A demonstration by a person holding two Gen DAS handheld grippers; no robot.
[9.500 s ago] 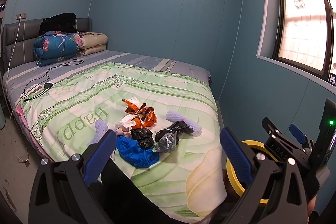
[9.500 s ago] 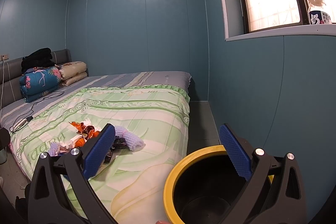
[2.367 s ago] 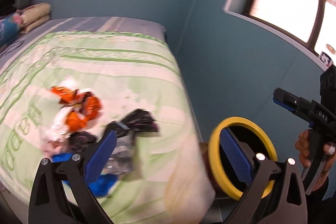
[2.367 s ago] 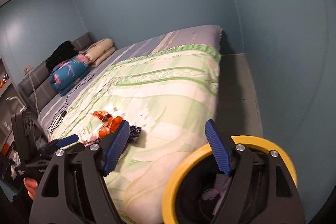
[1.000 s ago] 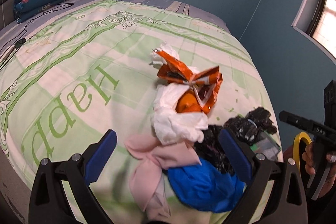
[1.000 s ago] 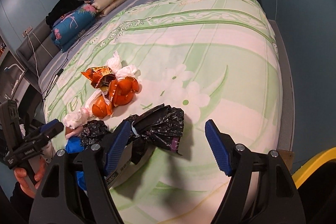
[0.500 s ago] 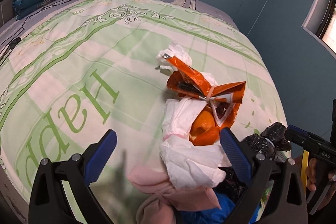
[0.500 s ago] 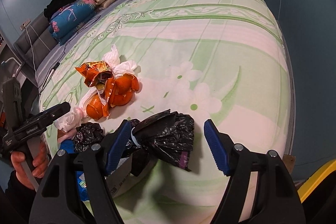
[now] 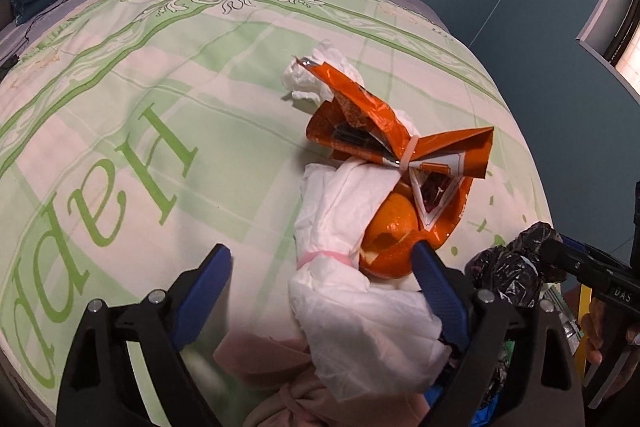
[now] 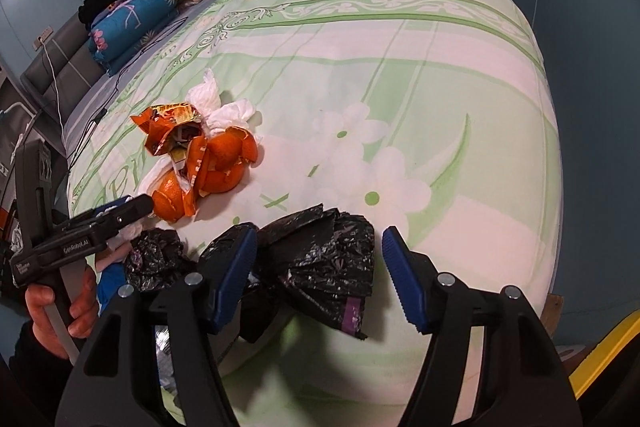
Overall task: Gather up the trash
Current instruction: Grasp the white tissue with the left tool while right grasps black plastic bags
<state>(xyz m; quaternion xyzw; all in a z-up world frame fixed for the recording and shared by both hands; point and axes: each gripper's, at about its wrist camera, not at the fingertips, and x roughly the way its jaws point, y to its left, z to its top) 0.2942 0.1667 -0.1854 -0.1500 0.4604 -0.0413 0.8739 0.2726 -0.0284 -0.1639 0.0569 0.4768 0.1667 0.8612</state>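
Both our tongs have closed in on the trash near the quilt's point(image 10: 440, 67) foot edge: left gripper point(image 9: 320, 291) wide open around the white tissue bundle point(image 9: 352, 307), right gripper point(image 10: 316, 263) wide open around the black bag point(image 10: 324, 263); neither grips yet.

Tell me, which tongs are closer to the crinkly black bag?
The right tongs. Their open fingers sit on either side of the black bag. The left tongs are off to its left, around the white tissue bundle.

We are seeing bare green quilt point(image 9: 132, 99) lying open left of the trash; the white tissue bundle point(image 9: 352, 291) and orange peel point(image 9: 390, 239) are crowding our left gripper point(image 9: 322, 291), the black bag point(image 10: 320, 263) our right gripper point(image 10: 316, 267).
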